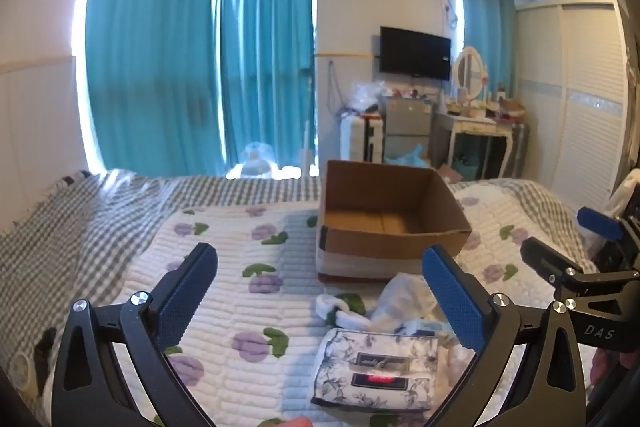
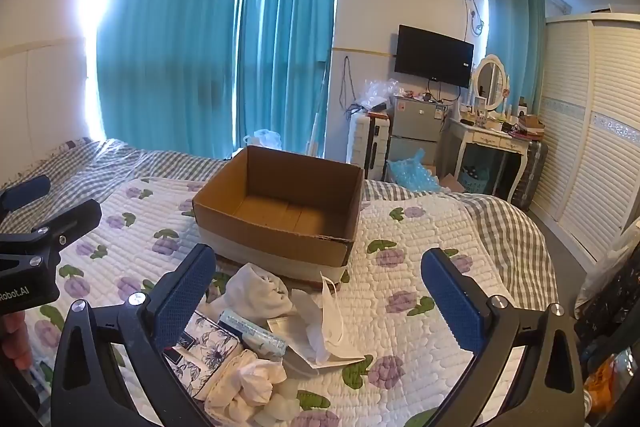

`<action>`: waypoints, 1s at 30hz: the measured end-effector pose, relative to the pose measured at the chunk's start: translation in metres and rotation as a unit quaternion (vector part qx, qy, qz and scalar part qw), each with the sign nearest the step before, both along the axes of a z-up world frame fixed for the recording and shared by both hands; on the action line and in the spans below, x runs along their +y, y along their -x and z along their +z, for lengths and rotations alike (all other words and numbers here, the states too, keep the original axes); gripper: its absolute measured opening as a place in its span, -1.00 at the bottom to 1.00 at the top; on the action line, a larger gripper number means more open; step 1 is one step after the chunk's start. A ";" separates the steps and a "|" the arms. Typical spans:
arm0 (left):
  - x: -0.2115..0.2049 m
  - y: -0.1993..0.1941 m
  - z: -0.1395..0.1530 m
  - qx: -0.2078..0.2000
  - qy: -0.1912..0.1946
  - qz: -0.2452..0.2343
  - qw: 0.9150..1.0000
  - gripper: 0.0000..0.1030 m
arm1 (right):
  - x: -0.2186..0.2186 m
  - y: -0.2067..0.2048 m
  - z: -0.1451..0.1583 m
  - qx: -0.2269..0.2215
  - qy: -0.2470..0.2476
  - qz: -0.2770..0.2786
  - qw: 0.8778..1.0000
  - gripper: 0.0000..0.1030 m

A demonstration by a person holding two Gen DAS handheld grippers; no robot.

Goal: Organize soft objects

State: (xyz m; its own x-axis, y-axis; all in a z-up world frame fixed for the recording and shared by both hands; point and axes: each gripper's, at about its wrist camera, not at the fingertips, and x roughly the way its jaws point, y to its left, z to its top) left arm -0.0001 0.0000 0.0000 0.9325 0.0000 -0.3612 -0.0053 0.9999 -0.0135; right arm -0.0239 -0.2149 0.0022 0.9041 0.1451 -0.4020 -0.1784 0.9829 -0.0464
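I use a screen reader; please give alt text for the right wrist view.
Open right gripper hovers over a pile of soft items on a floral quilt, an empty cardboard box just beyond. Teal curtains hang behind.

Home bedroom (bed (image 2: 420, 227), wardrobe (image 2: 592, 147))

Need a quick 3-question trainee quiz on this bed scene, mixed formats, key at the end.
1. True or false: the cardboard box already holds soft items.
2. Which gripper is holding something? A) left gripper B) right gripper C) neither
3. Fill in: the floral pouch lies on the ____ side of the white face mask, seen from the right wrist.

Key: 1 false, the box is empty. 2 C, both sets of jaws stand wide open. 3 left.
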 end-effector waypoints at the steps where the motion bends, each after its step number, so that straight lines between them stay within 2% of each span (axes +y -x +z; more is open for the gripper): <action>1: 0.000 0.000 0.000 0.002 0.000 -0.001 1.000 1.00 | 0.000 0.000 0.000 0.001 0.000 0.000 1.000 1.00; 16: 0.002 0.000 -0.008 0.006 -0.001 -0.003 1.000 1.00 | 0.000 -0.001 0.002 0.002 -0.001 0.000 1.000 1.00; 19: 0.001 -0.002 -0.006 0.010 0.000 -0.002 1.000 1.00 | -0.003 0.000 -0.006 0.004 -0.001 0.000 1.000 1.00; 30: 0.000 -0.004 -0.005 0.012 -0.001 -0.002 1.000 1.00 | -0.005 -0.001 -0.008 0.006 -0.001 0.000 1.000 1.00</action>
